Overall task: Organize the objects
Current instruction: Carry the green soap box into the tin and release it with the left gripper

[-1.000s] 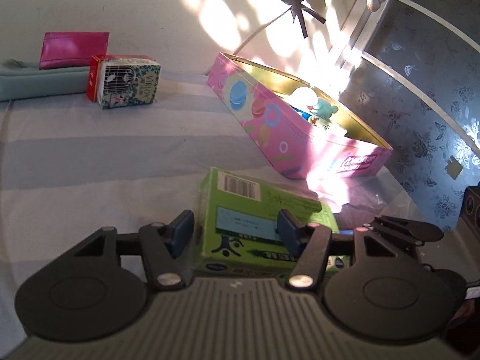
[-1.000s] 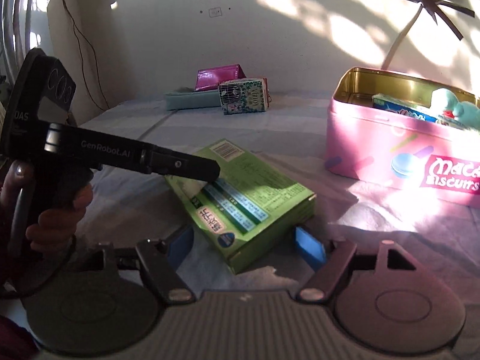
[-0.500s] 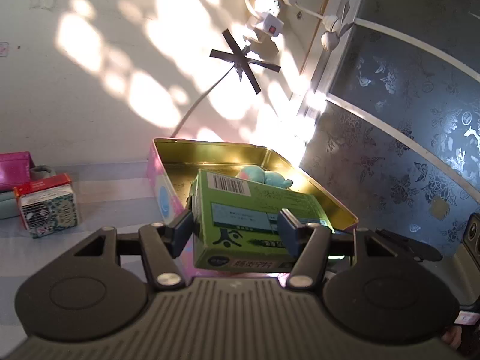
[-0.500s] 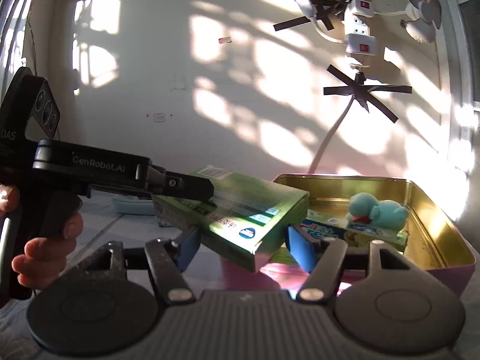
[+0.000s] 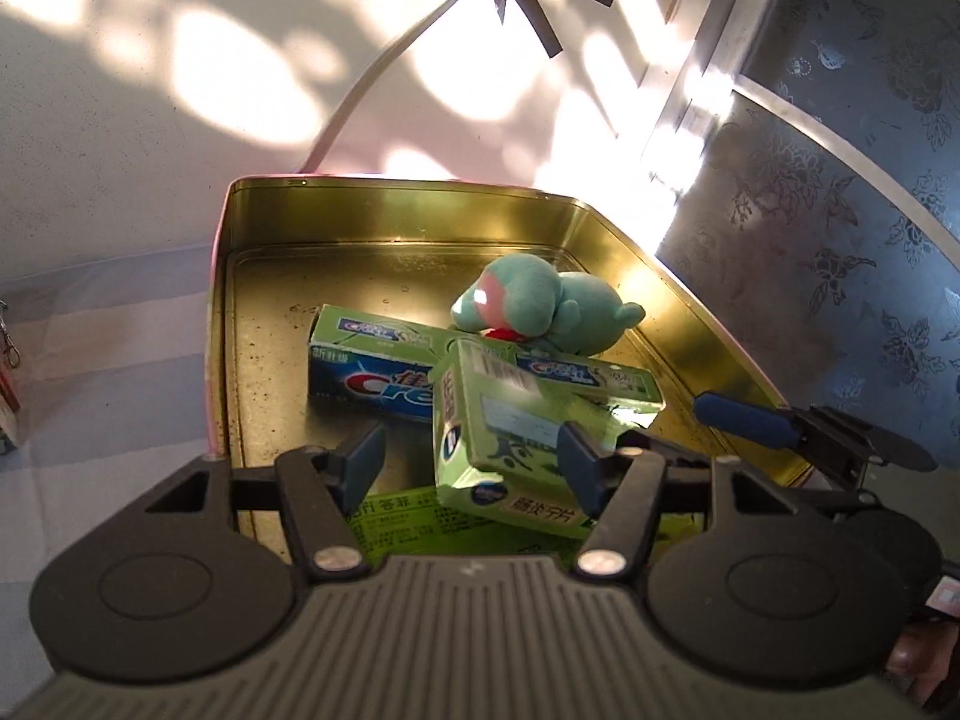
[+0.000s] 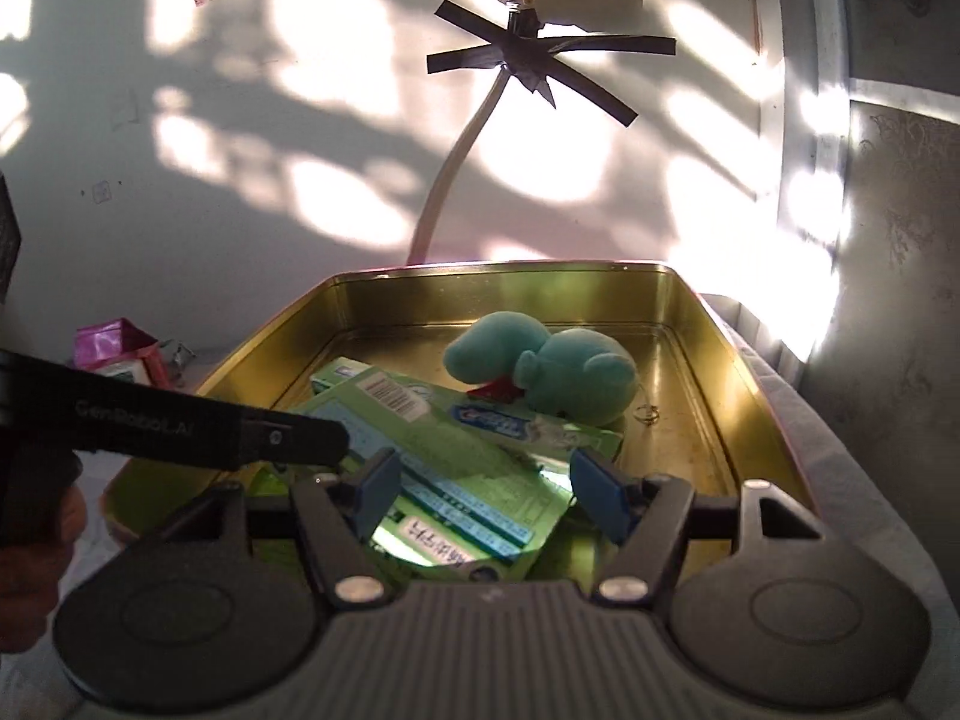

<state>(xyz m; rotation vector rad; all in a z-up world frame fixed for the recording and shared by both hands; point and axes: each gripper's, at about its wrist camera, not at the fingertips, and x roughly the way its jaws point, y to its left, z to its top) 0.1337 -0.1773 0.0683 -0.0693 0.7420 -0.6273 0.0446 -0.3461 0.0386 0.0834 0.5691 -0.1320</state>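
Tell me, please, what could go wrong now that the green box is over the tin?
1. The green box lies tilted across the toothpaste carton, so it may settle crooked or slide.
2. The left gripper and right gripper have open jaws crowding the box inside the tin; withdrawing could knock it.
3. The plush toy sits close behind and could get shoved.

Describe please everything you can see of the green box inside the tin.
The green box is a flat cardboard carton, light green, with a barcode label near its far end, pale blue panels and printed Chinese text. It lies tilted inside the gold-lined tin, its far end propped on the Crest toothpaste box, close to the teal plush toy. The left hand-held gripper stands open around it: the right pad looks to be against the box, the left pad is apart.
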